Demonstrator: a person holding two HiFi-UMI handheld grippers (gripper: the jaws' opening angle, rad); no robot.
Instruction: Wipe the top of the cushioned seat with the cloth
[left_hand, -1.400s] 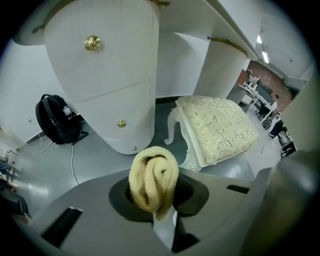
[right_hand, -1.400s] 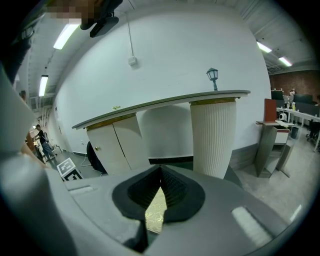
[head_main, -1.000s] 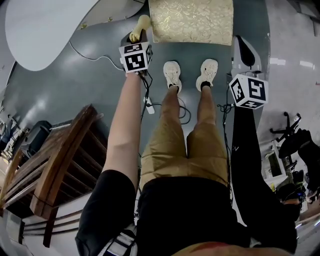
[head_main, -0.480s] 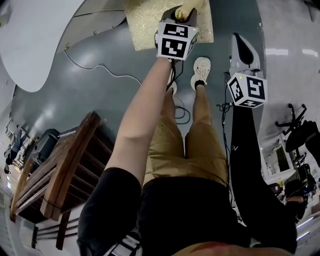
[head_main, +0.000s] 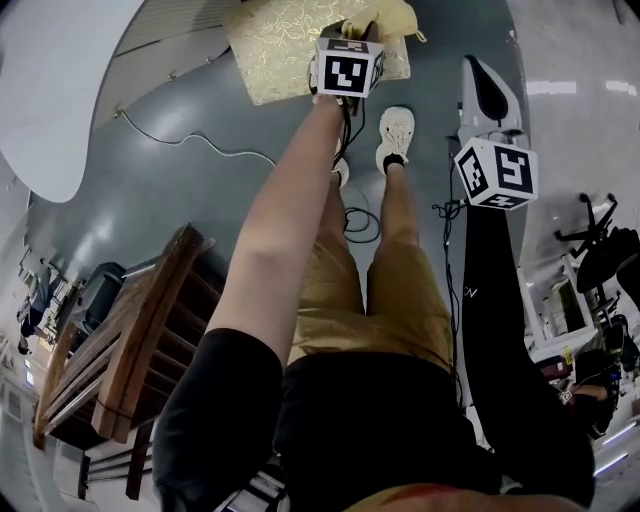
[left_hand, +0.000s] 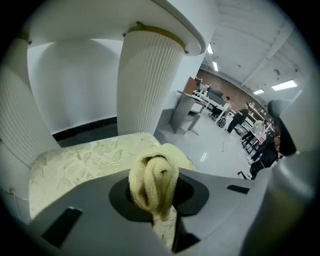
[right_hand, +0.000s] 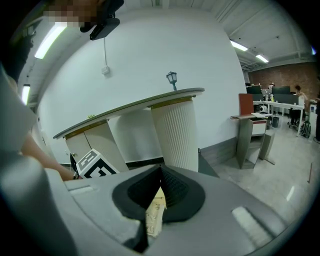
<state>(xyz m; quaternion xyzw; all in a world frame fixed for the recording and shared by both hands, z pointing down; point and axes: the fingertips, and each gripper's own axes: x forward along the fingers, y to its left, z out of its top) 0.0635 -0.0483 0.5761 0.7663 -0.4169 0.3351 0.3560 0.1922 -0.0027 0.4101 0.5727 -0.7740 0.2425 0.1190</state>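
My left arm (head_main: 285, 230) is stretched straight out ahead, and my left claw (head_main: 357, 30) is clamped on the yellow cloth (left_hand: 153, 180), a bunched roll with its folds standing upright between the jaws. It sits over the near right part of the cushioned seat (head_main: 280, 45), whose long side runs across my view, slightly tilted. My right claw (right_hand: 158, 199) is held low at my side, pointing forward beside the seat, jaws pressed together on nothing.
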